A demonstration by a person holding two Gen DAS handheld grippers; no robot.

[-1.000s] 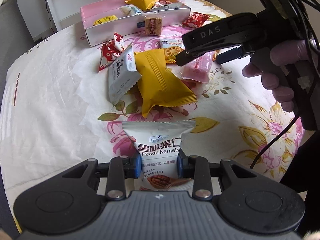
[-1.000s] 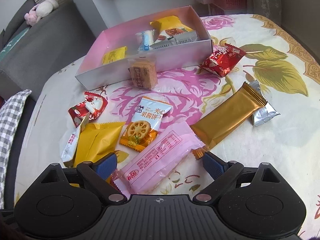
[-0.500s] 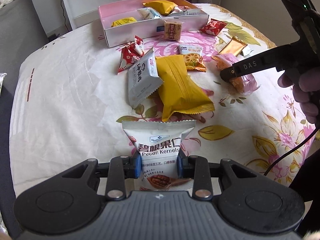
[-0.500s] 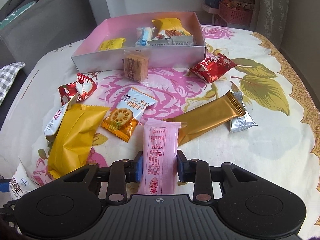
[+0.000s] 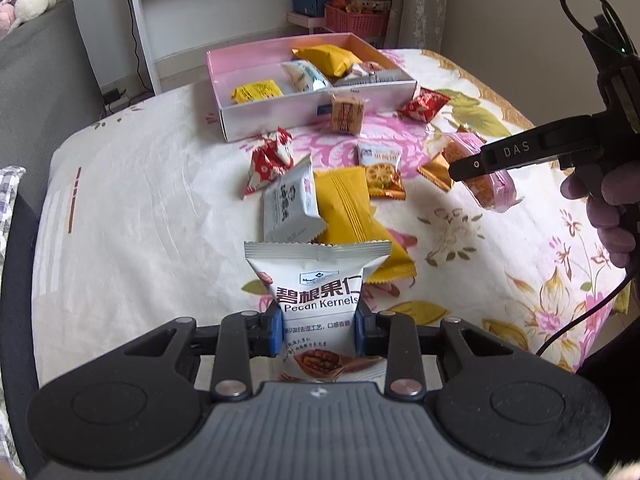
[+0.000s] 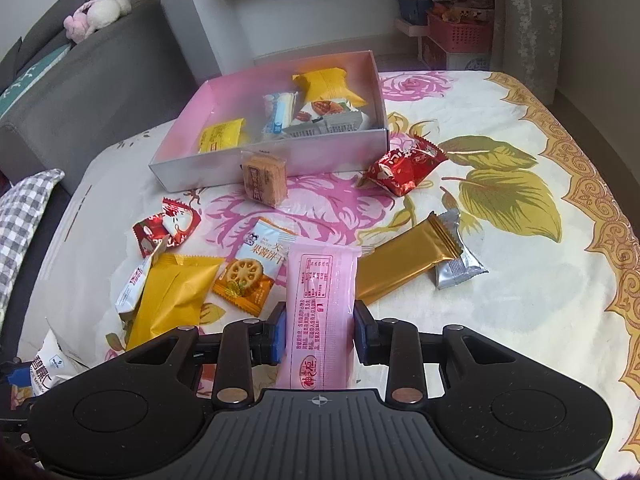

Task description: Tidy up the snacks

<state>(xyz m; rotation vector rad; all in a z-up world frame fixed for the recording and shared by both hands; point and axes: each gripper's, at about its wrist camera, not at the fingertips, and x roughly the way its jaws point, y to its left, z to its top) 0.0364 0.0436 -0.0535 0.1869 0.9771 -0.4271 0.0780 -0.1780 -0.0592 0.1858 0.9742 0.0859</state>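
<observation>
Left gripper (image 5: 316, 330) clamped on pecan kernels packet (image 5: 318, 300), right gripper (image 6: 320, 330) clamped on pink snack bar (image 6: 322, 312) (both lifted), pink box (image 6: 280, 160) beyond.

Floral tablecloth (image 6: 500, 184) bears pink box (image 6: 280, 160), scattered snacks (image 6: 404, 264).

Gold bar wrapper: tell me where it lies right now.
In the right wrist view the gold bar wrapper lies on the tablecloth, right of the held pink packet, its far end overlapping a silver packet.

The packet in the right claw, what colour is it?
Pink packet, clearest in the right wrist view.
</observation>
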